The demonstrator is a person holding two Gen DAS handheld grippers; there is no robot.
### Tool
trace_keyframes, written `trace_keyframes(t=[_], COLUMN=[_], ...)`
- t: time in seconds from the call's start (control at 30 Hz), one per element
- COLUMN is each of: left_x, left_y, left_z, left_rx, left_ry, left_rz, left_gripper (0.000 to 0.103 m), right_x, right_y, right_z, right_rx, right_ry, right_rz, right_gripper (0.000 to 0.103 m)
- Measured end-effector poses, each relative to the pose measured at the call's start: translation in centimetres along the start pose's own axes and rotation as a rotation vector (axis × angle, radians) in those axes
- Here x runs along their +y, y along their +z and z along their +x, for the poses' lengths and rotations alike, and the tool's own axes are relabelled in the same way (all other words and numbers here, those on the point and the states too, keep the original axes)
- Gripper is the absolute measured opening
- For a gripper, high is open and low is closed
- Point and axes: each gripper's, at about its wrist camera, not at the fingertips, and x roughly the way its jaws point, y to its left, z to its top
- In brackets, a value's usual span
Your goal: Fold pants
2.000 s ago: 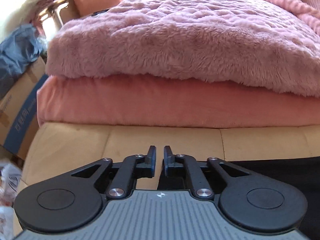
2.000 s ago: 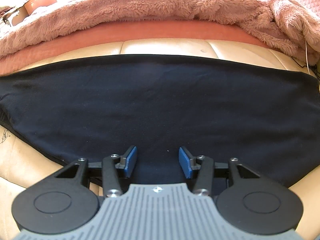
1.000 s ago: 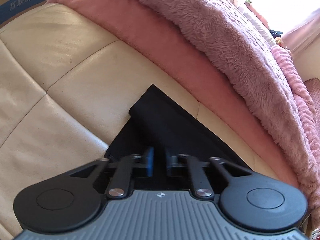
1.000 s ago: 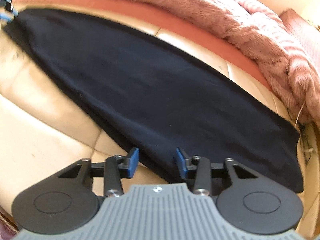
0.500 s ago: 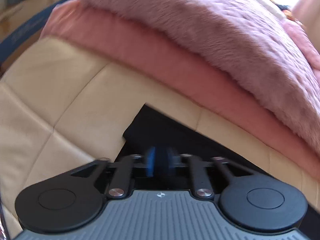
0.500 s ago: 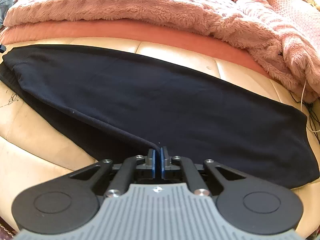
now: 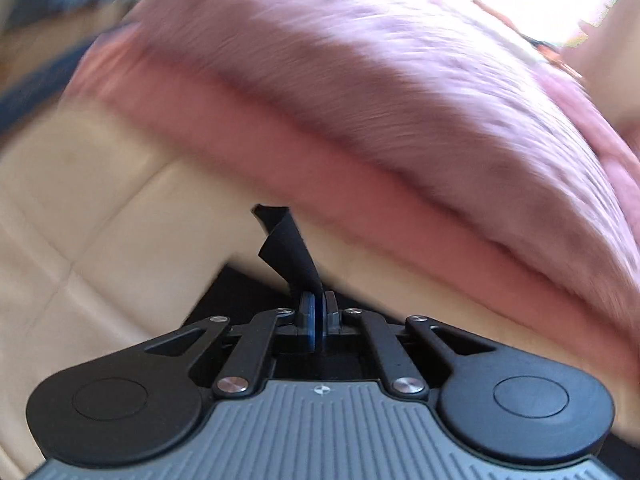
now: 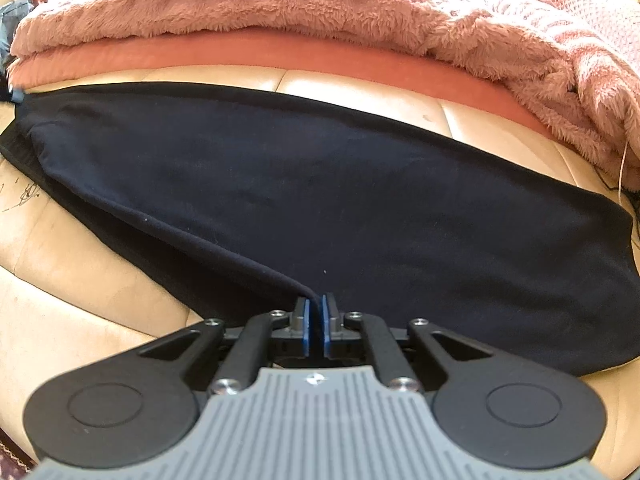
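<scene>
1. The black pants (image 8: 320, 184) lie flat across a cream leather sofa seat (image 8: 72, 272); in the right wrist view their long axis runs from the upper left of the frame down to the right edge, one narrow end at the far left, the broad end at the lower right

2. The near long edge is lifted into a ridge that rises from the left toward the bottom centre, where it meets the right gripper (image 8: 315, 320)

3. The right gripper's blue-padded jaws stand pressed nearly together, pinching that near edge of the pants just above the bottom centre of the frame

4. In the left wrist view, which is blurred, a corner of the pants (image 7: 286, 248) stands up as a twisted black strip from the left gripper (image 7: 319, 312) toward the middle of the frame, its tip leaning left

5. The left gripper's jaws have just closed and are pinched shut on that strip; more black cloth lies on the seat just left of and below the jaws

6. Behind the pants, along the top of both views, a fluffy pink blanket (image 8: 248, 4) lies over a salmon-pink cushion (image 8: 248, 54)

7. Faint dark scribbles (image 8: 22, 196) mark the leather at the left edge of the right wrist view; they cannot be read. No label or brand shows on the pants
</scene>
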Motion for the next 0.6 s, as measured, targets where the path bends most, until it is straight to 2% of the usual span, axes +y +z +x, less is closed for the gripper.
trace_keyframes(t=[0.13, 0.23, 0.3, 0.37, 0.47, 0.6], left_x=[-7.6, -12.4, -14.3, -14.9, -14.2, -12.7], left_y=[-1.0, -4.4, -7.2, -9.4, -10.3, -8.6], left_z=[-1.0, -0.8, -0.1, 0.9, 1.8, 0.8], left_rx=[0.012, 0.064, 0.114, 0.184, 0.257, 0.249], left_ry=[-0.119, -0.186, -0.213, -0.239, -0.277, -0.338], left_rz=[0.339, 0.557, 0.655, 0.697, 0.669, 0.656], left_gripper=[0.002, 0.002, 0.002, 0.008, 0.015, 0.030], right_x=[-0.1, -0.1, -0.3, -0.5, -0.7, -1.0], right_y=[-0.1, -0.1, -0.3, -0.4, -0.5, -0.6], right_z=[0.0, 0.1, 0.1, 0.2, 0.1, 0.1], right_rx=[-0.004, -0.007, -0.009, -0.012, -0.016, -0.017], right_ry=[0.004, 0.008, 0.011, 0.015, 0.021, 0.035], right_rz=[0.006, 0.016, 0.020, 0.024, 0.027, 0.023], right_gripper=[0.001, 0.001, 0.001, 0.001, 0.002, 0.003])
